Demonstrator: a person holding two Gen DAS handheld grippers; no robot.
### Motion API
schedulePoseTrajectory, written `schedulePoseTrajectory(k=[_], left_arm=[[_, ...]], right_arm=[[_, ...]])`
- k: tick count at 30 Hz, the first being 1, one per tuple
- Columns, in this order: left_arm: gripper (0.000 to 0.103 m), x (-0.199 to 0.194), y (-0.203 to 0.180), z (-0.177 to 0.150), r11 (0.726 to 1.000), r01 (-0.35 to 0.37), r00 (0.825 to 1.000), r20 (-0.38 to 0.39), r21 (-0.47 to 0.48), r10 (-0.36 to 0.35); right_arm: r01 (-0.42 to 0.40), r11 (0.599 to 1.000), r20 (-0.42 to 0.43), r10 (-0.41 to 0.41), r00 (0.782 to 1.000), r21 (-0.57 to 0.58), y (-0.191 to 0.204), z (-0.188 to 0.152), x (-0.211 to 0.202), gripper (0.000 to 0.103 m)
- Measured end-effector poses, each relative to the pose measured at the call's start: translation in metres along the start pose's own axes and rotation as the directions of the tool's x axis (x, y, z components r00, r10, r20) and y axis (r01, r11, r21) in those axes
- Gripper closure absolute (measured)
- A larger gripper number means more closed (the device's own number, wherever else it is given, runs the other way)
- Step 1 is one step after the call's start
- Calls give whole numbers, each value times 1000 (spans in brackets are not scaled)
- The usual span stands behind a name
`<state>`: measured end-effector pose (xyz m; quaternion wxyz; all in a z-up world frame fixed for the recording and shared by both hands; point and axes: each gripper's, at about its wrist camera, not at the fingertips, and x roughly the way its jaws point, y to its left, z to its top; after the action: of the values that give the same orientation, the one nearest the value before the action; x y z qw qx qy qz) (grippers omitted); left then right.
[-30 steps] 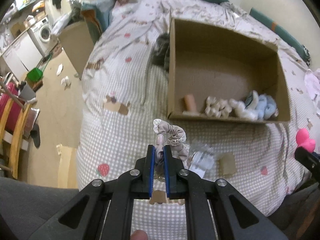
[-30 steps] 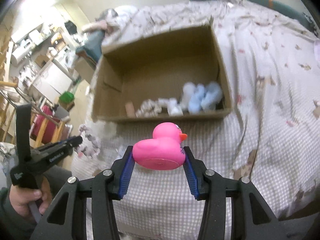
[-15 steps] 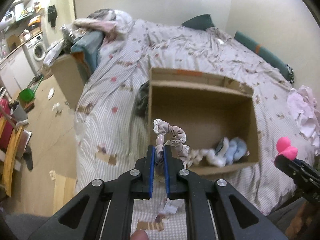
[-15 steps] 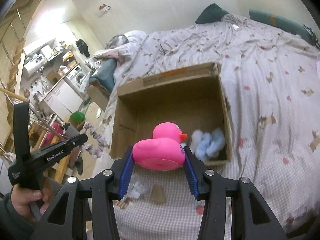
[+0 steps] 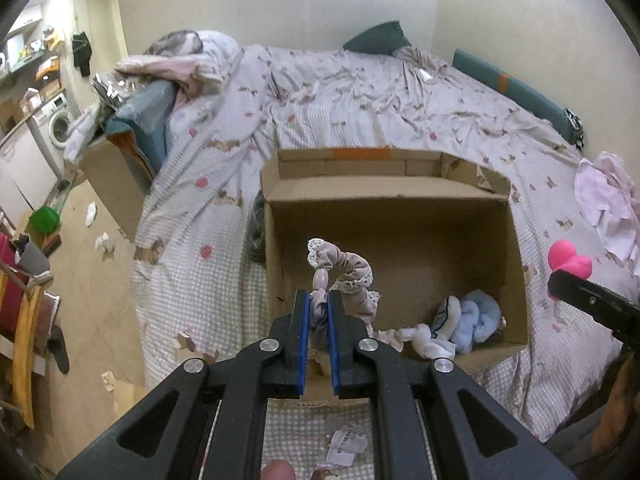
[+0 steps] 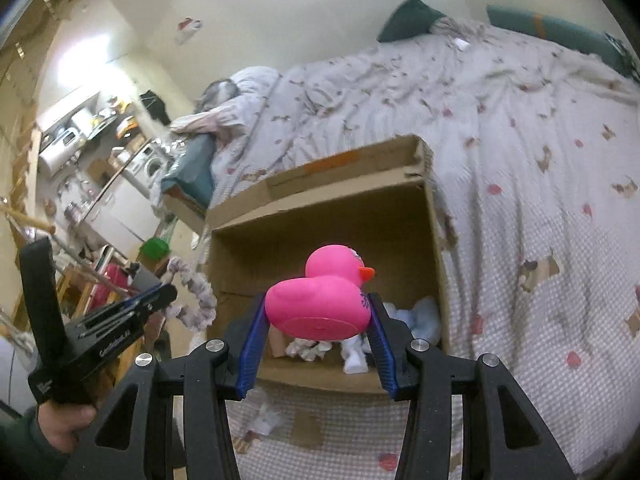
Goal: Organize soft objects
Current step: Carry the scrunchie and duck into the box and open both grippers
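- While I watch both wrist feeds, the left gripper (image 5: 319,312) is clenched on a beige lace-trimmed scrunchie (image 5: 347,272); its loop curls up and toward 1 o'clock from the blue pads (image 5: 305,336).
- In the left wrist view the scrunchie sits in front of the open cardboard box (image 5: 400,200), over the box's near-left part.
- The right gripper (image 6: 318,334) is grasping a pink rubber duck (image 6: 320,304), squeezed at the body between blue pads (image 6: 251,354), orange beak pointing toward 2 o'clock.
- In the right wrist view the duck hangs over the box's near wall (image 6: 320,378); the box (image 6: 320,232) fills the frame centre.
- Box contents, left view: a pale blue plush item (image 5: 476,316) at the near-right corner, white fabric pieces (image 5: 420,340) just beside it at 9 o'clock. I cannot tell what each piece is.
- The box rests on a bed (image 5: 360,96) with a checked, patterned cover.
- The duck and the right gripper show at the 3 o'clock edge of the left view (image 5: 568,260); the left gripper, with its scrunchie, shows at 8 o'clock in the right view (image 6: 132,316).
- Paper scraps (image 5: 346,444) lie on the bed cover at 6 o'clock, near side of the box.
- A green pillow (image 5: 378,38) lies at the far end of the bed, 12 o'clock.
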<state>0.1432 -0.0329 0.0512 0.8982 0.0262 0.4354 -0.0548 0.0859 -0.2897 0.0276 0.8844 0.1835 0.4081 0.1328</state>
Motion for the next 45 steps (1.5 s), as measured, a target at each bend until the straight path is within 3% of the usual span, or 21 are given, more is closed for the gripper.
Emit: schedulePoseTrajectory(k=[7, 14, 25, 34, 37, 41, 43, 45], left_arm=[[95, 41, -5, -14, 1000, -12, 999, -41, 24, 13], [95, 71, -10, -32, 998, -9, 997, -80, 56, 14], [95, 79, -5, -38, 999, -16, 994, -105, 36, 19], [91, 73, -7, -40, 999, 8, 996, -93, 32, -5], [83, 71, -7, -40, 999, 11, 997, -83, 30, -8], [45, 66, -7, -38, 1000, 23, 998, -60, 20, -22], [39, 62, -8, -37, 999, 38, 998, -43, 14, -37], [25, 57, -10, -35, 999, 38, 999, -28, 20, -37]], right_arm=[[28, 999, -73, -26, 997, 33, -21, -17, 40, 53], [74, 997, -155, -74, 985, -11, -21, -28, 73, 53], [103, 993, -222, -113, 968, -54, -15, -37, 101, 53], [101, 993, -229, -111, 967, -53, -13, -39, 105, 53], [96, 994, -226, -105, 969, -52, -13, -40, 102, 53], [88, 995, -219, -97, 971, -52, -12, -39, 101, 53], [81, 996, -212, -89, 973, -48, -12, -38, 99, 53], [71, 997, -200, -77, 977, -37, -14, -37, 96, 53]])
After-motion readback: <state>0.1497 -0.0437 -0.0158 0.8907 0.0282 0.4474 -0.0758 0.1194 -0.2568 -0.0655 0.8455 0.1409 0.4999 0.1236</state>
